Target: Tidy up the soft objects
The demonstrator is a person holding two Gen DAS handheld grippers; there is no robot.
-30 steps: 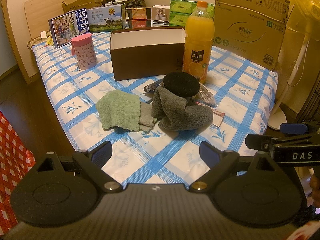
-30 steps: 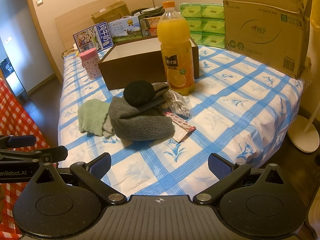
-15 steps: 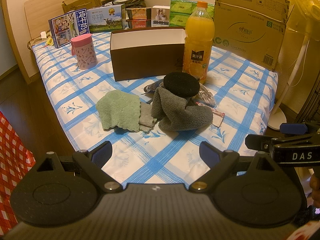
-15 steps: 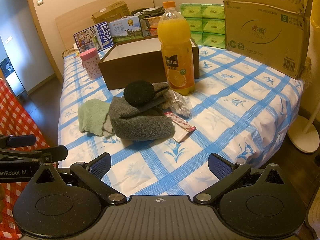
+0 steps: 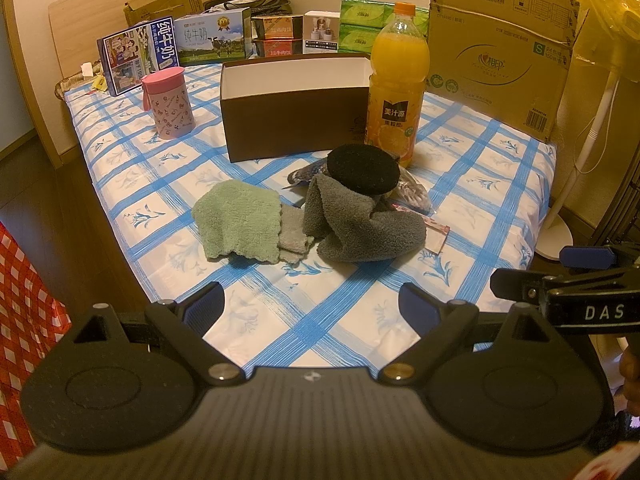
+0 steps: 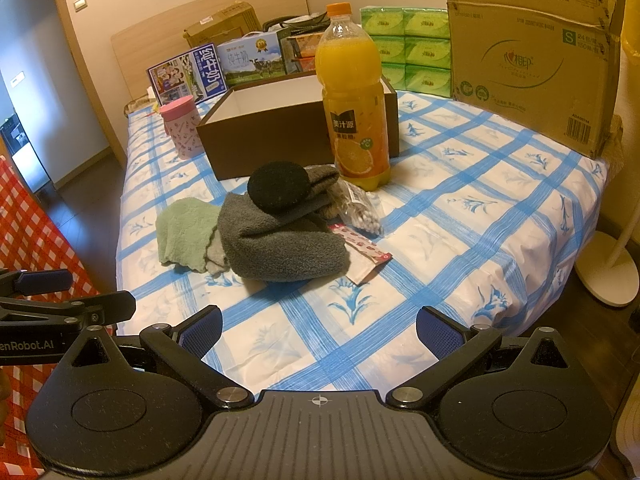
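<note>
The left gripper point(image 5: 311, 307) and the right gripper point(image 6: 319, 330) both hover released, jaws spread wide, over the near edge of the blue-checked tablecloth point(image 5: 328, 320). A bare strip of cloth lies between them and the soft pile: a crumpled dark grey towel point(image 5: 360, 224) with a round black pad point(image 5: 363, 168) on top, touching a pale green fluffy cloth point(image 5: 238, 220). Behind stands an open brown cardboard box point(image 5: 296, 120), just beside a tall orange juice bottle point(image 5: 396, 84).

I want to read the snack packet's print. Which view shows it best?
The right wrist view: the packet lies mostly uncovered beside the grey towel. In the left wrist view, only its end peeks out.
</note>
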